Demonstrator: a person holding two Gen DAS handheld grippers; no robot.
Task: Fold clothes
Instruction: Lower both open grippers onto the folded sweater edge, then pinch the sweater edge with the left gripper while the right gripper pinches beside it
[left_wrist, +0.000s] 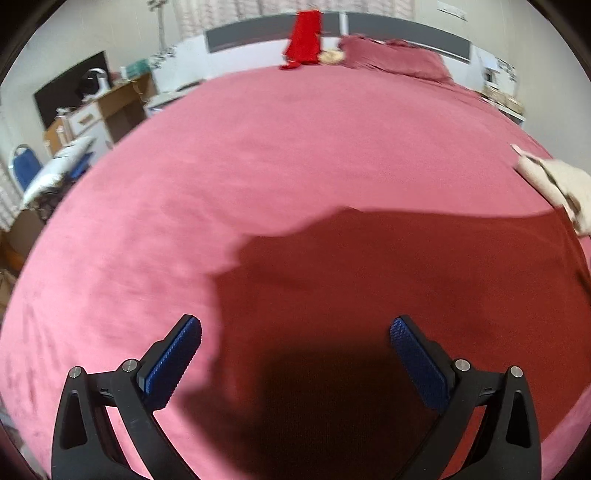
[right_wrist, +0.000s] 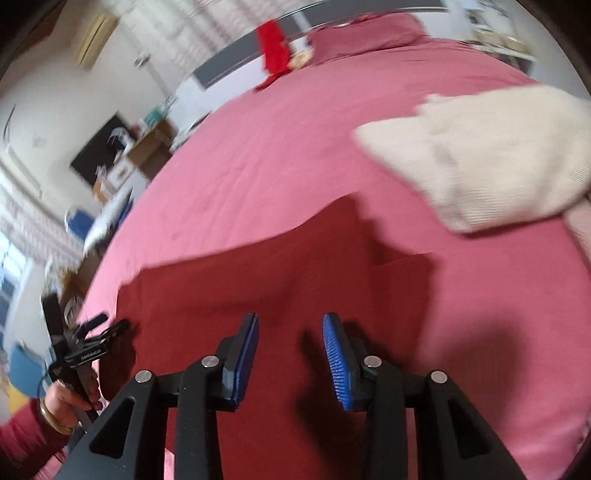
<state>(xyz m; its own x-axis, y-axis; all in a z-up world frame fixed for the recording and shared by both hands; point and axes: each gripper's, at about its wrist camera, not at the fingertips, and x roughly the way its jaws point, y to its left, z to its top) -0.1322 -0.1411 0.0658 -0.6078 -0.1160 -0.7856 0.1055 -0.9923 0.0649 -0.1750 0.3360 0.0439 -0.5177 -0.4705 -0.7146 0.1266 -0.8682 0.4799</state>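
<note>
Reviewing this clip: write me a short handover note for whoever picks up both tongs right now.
Left tongs: open wide, nothing between the pads, above the dark red cloth.
Right tongs: partly open, nothing gripped, over the same cloth.
Things: the dark red cloth lies spread on the pink bed, near edge. A cream garment lies to its right, crumpled. A bright red garment hangs at the headboard.
Done: the dark red cloth looks laid flat; whether it is already folded I cannot tell.
Left: probably finish folding it, then the cream garment.
</note>
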